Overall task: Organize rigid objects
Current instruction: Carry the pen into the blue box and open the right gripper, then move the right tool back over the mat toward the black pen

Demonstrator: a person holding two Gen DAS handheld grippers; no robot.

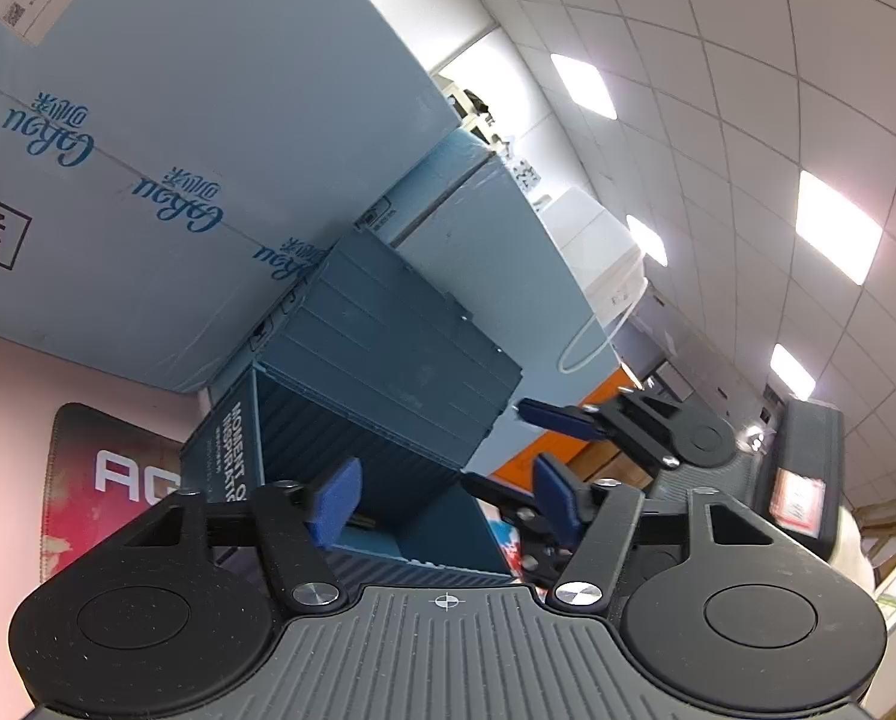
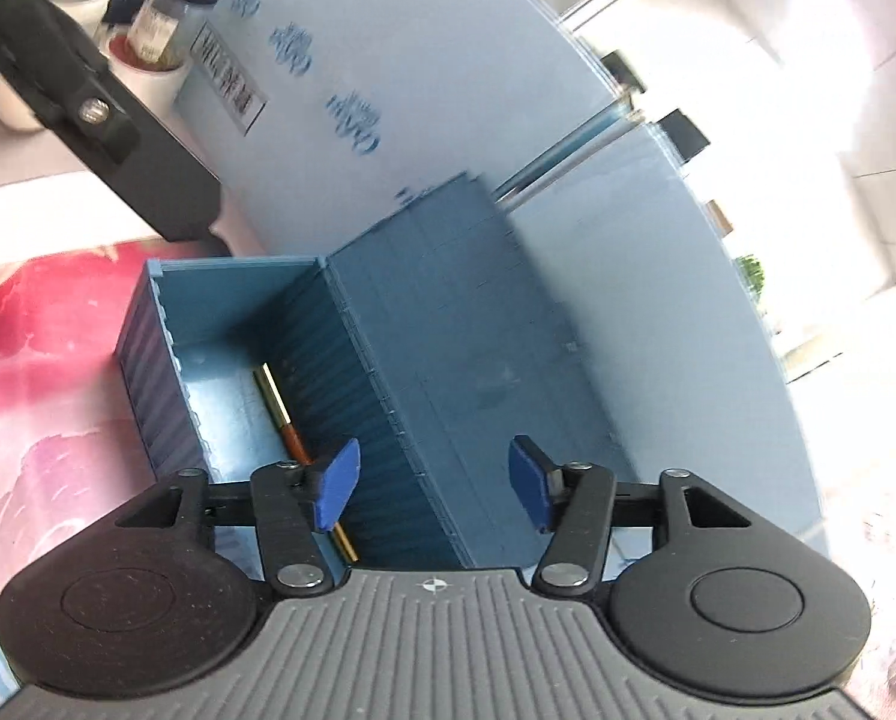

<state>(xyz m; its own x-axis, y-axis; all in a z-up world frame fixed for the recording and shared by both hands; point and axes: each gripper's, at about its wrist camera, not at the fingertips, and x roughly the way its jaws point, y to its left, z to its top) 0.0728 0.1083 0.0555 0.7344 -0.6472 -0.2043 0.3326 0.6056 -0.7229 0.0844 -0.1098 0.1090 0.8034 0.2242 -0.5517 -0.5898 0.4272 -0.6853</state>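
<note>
A dark blue ribbed storage box (image 2: 219, 360) stands open on a red mat, its lid (image 2: 448, 348) swung up and leaning back. A gold and orange pen (image 2: 279, 408) lies on the box floor. My right gripper (image 2: 432, 489) is open and empty, right above the box's near end, by the lid hinge. In the left wrist view the same box (image 1: 351, 420) shows from low down, with its lid (image 1: 387, 348) up. My left gripper (image 1: 448, 501) is open and empty, close in front of the box. The right gripper (image 1: 544, 444) shows past it, at the right.
Large pale blue cartons (image 1: 165, 180) stand right behind the box, also in the right wrist view (image 2: 628, 300). A red printed mat (image 2: 45, 372) lies under the box. A dark-lidded jar (image 2: 165, 18) and white cups (image 2: 141, 69) stand at the far left.
</note>
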